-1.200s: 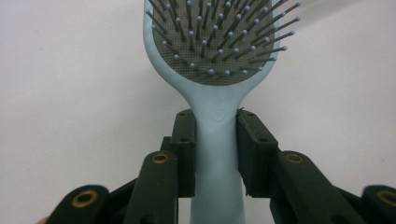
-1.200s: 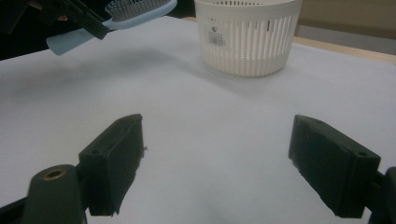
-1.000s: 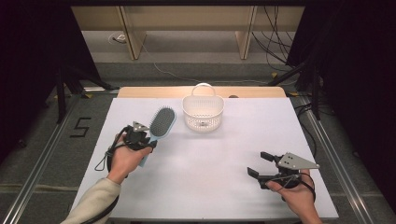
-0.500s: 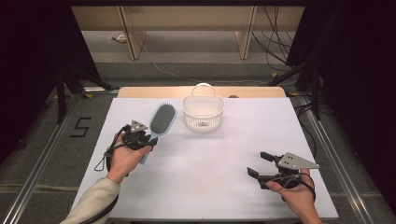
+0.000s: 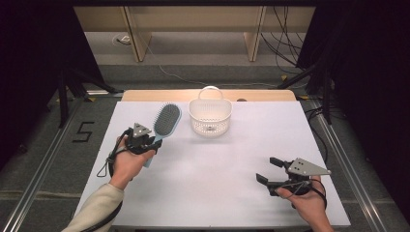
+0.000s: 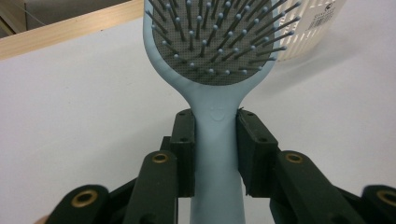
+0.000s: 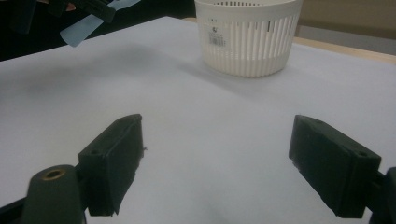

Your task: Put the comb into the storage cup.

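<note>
We are finding the left gripper (image 5: 151, 141) sitting at the left side of the white table (image 5: 212, 164), its jaws closed tight on the neck of a pale blue paddle hairbrush (image 5: 164, 123); in the left gripper view the two black pads (image 6: 186, 149) are pressing against either side of the handle just below the head, bristles facing up. We are seeing the hairbrush head pointing away from the person, toward the far edge; its handle end is sticking out below the left hand (image 5: 126, 162). A white slotted plastic basket (image 5: 210, 116) with a hoop handle is standing upright near the far edge, just right of the brush head and apart from it; we are noting a small dark item inside it, too small to identify. The right gripper (image 5: 273, 176) is hanging over the near right part of the table, well apart from the basket and the brush; its jaws are standing wide open with nothing between them, as the right gripper view (image 7: 215, 163) is confirming, bare tabletop lying between it and the basket. A wooden strip (image 5: 159, 94) is running along the far edge; cables (image 5: 285, 43) are lying on the floor beyond; a "5" marking (image 5: 83, 131) is showing on the floor at left.
</note>
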`<state>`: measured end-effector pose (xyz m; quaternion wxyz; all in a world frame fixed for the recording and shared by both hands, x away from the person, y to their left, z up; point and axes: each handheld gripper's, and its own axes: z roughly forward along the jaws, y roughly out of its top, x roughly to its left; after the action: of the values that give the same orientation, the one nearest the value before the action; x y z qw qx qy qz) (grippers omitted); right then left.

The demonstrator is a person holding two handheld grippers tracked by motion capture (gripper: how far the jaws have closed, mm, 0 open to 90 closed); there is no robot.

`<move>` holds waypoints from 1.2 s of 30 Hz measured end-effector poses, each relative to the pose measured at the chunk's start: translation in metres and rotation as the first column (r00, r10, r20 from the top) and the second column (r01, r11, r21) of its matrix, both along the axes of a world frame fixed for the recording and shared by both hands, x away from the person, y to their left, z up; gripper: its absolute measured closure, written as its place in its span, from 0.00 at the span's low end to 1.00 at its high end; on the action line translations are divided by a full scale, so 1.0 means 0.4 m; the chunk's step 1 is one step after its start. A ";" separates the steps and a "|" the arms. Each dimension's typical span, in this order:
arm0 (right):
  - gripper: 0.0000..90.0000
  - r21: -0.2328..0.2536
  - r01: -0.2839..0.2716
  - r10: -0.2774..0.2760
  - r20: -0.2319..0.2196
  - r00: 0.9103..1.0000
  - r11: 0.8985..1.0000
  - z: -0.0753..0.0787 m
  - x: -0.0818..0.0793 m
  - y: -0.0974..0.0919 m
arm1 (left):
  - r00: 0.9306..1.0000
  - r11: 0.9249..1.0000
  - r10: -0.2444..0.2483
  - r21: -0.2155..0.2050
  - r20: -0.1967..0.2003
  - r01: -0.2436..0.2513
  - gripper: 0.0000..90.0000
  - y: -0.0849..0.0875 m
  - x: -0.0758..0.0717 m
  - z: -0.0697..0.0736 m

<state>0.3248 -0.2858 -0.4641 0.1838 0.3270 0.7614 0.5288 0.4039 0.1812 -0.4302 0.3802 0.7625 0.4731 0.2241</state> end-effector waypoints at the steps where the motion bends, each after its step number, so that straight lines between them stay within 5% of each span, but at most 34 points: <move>1: 0.21 0.000 0.001 -0.001 0.001 1.000 1.000 0.000 0.000 0.000 | 1.000 1.000 0.002 0.001 0.003 -0.002 0.78 0.000 0.000 0.000; 36: 0.19 0.001 0.000 0.000 0.001 1.000 1.000 -0.001 0.000 0.000 | 0.994 0.997 0.019 -0.076 0.108 -0.011 0.77 0.009 0.002 0.013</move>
<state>0.3249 -0.2856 -0.4646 0.1843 0.3268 0.7611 0.5292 0.4046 0.1848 -0.4250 0.4319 0.7308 0.4656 0.2501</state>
